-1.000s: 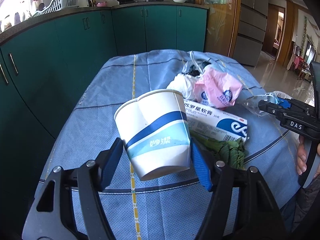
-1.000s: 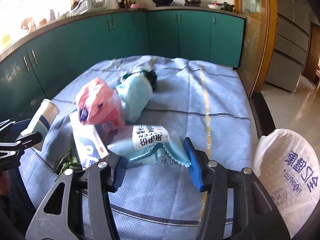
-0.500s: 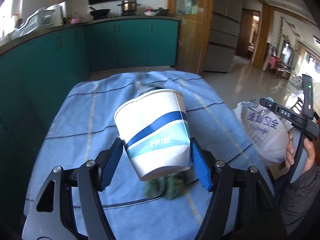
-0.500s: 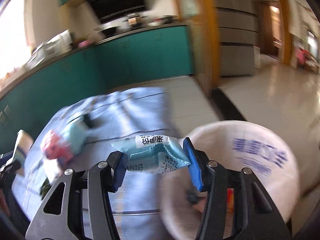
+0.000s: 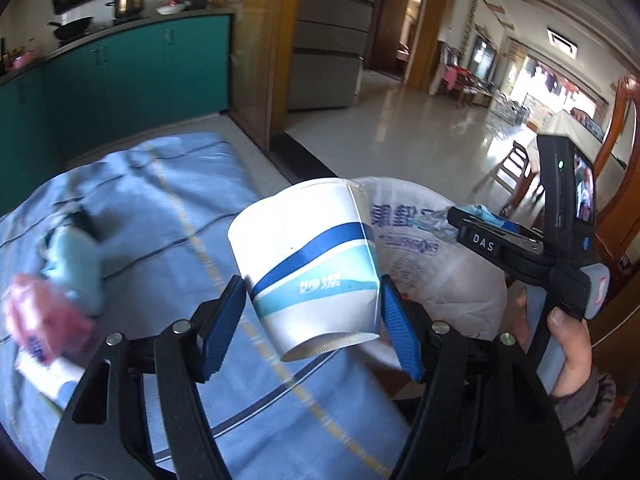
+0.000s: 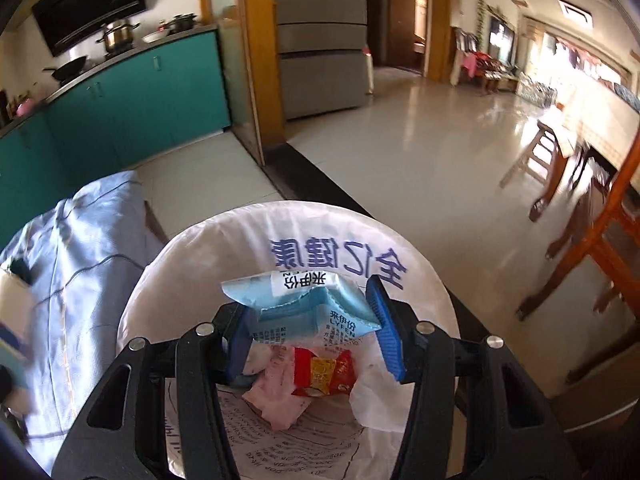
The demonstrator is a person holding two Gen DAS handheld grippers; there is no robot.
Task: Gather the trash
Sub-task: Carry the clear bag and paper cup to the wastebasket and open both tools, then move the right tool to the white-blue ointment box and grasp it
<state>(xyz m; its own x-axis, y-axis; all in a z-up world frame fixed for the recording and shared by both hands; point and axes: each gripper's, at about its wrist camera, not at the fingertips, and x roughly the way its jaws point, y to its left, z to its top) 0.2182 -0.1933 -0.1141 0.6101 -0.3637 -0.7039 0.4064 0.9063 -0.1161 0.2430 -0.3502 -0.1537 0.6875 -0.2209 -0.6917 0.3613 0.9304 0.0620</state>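
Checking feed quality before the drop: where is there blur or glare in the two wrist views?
Left wrist view: white paper cup with blue bands sharp, pink packet and blue tablecloth motion-smeared, windows blown out at right. Right wrist view: light-blue foil wrapper and white bag-lined bin crisp, wooden chair streaked, floor glare.

One white paper cup with blue bands (image 5: pixel 310 264) sits between the left tongs (image 5: pixel 312 326). One light-blue foil wrapper (image 6: pixel 308 306) sits between the right tongs (image 6: pixel 310 330). Beneath them hangs one white printed plastic bag (image 6: pixel 192 264) holding one red-and-yellow packet (image 6: pixel 322 372). Two tongs in all.
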